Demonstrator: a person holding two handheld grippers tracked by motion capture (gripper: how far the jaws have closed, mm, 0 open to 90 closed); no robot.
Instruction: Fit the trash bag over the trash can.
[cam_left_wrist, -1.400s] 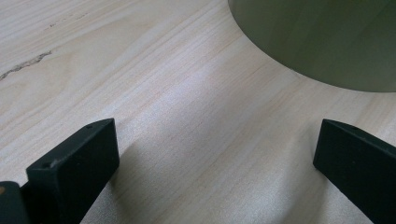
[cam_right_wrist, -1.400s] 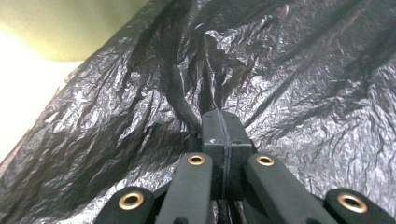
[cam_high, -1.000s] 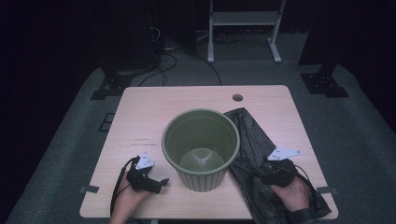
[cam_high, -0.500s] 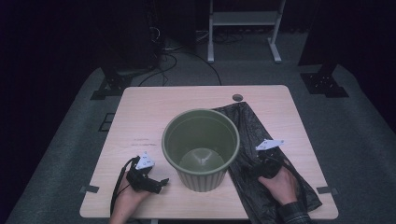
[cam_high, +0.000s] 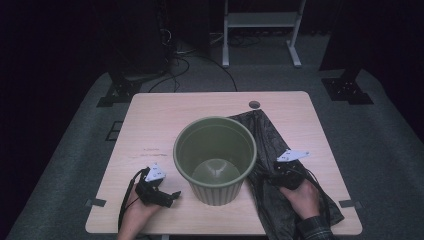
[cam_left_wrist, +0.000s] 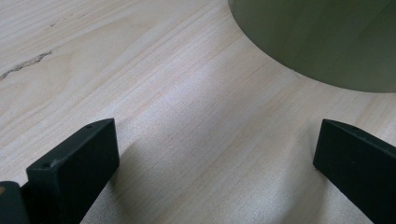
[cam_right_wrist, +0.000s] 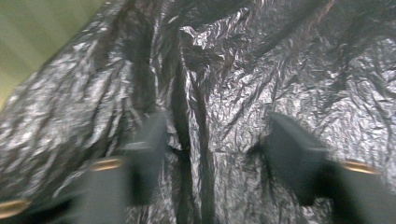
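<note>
At lower right of the high view, the open-jawed right gripper (cam_high: 274, 176) is poised over the crumpled black plastic bag (cam_high: 260, 134) beside the round green plastic bin (cam_high: 215, 159) — apparently the grasping step, so closing on a fold is called for — while the left gripper (cam_high: 172, 196) is held open and empty.

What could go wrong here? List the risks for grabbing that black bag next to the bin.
1. The right gripper has open jaws over a raised fold of the thin, crinkled black bag; a shallow pinch may slip or tear the film.
2. The bag lies against the green bin, seemingly partly under it, so pulling could drag or tip the bin.
3. The left gripper rests open on the table, not bracing the bin.
</note>
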